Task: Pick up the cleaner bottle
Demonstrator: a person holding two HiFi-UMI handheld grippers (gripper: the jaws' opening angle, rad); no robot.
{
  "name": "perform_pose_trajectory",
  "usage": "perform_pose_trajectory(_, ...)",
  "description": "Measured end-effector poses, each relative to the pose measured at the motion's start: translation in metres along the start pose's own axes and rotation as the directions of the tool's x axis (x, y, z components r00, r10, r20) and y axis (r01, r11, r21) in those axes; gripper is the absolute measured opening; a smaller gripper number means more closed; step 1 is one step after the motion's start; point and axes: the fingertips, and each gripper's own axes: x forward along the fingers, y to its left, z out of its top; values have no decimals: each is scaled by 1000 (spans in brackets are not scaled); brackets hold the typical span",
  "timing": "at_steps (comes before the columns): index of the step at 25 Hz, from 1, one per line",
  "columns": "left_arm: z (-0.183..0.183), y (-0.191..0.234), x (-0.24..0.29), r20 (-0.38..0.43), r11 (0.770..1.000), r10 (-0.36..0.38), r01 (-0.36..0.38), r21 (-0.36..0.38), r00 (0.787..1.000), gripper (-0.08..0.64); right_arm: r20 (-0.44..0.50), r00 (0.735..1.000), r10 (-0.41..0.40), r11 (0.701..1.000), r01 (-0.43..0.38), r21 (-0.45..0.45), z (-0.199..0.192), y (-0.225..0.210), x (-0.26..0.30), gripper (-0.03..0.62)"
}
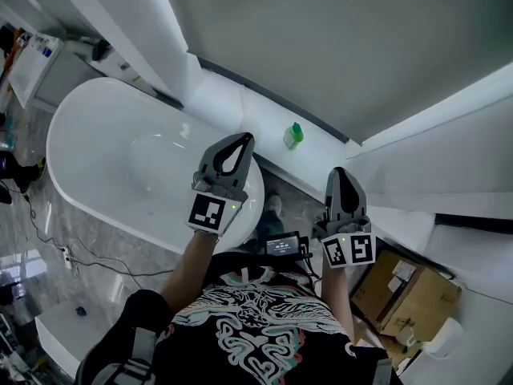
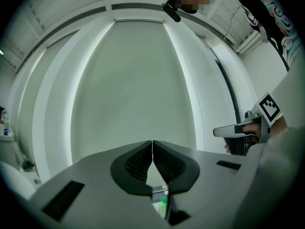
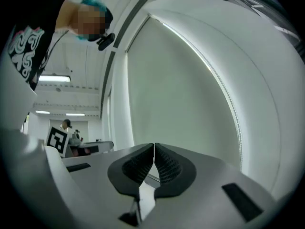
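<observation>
A small green cleaner bottle (image 1: 293,135) stands on the white ledge (image 1: 264,115) behind the bathtub, against the grey wall. In the left gripper view a sliver of the bottle (image 2: 163,206) shows low down, below the jaws. My left gripper (image 1: 243,141) is shut and empty, hovering over the tub's rim a little left of the bottle. My right gripper (image 1: 338,174) is also shut and empty, lower right of the bottle and apart from it. Both point level at the wall. In their own views the left gripper (image 2: 152,142) and right gripper (image 3: 154,145) have their jaws pressed together.
A white bathtub (image 1: 88,147) fills the left. The grey wall (image 1: 337,46) rises behind the ledge. Cardboard boxes (image 1: 409,291) lie on the floor at lower right. A cable (image 1: 72,251) runs over the marbled floor at left.
</observation>
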Motion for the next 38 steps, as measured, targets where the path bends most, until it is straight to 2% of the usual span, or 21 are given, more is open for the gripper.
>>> perform_pose_trajectory(5,-30,2,16,-32,1000,5,-5,4,999,18,-120,991,-57,992,44,-114,-37,-22,16,28)
perform_pose_trajectory(14,-108,7,31,-147,1000,14,-12,12,989,18,-232,969,-84,989,53,-136,-112,-56,38,29)
perform_pose_trajectory(22,-166,8,51,-222,999,-23,28,19,975,18,-288,954,-84,984,33,-176,-162,-78,54,29)
perform_pose_trajectory(28,-199,9,62,-230,999,-32,35,6,973,18,-301,947,-113,982,62,-176,-191,-96,60,28)
perform_pose_trajectory(32,-224,7,67,-246,999,-40,42,3,968,18,-310,946,-94,984,41,-174,-214,-106,66,29)
perform_pose_trajectory(35,-244,7,71,-258,998,-48,56,22,965,18,-316,944,-92,984,37,-175,-233,-112,70,29)
perform_pose_trajectory(38,-264,3,70,-299,994,-74,94,54,951,18,-352,931,-97,985,39,-167,-253,-116,68,29)
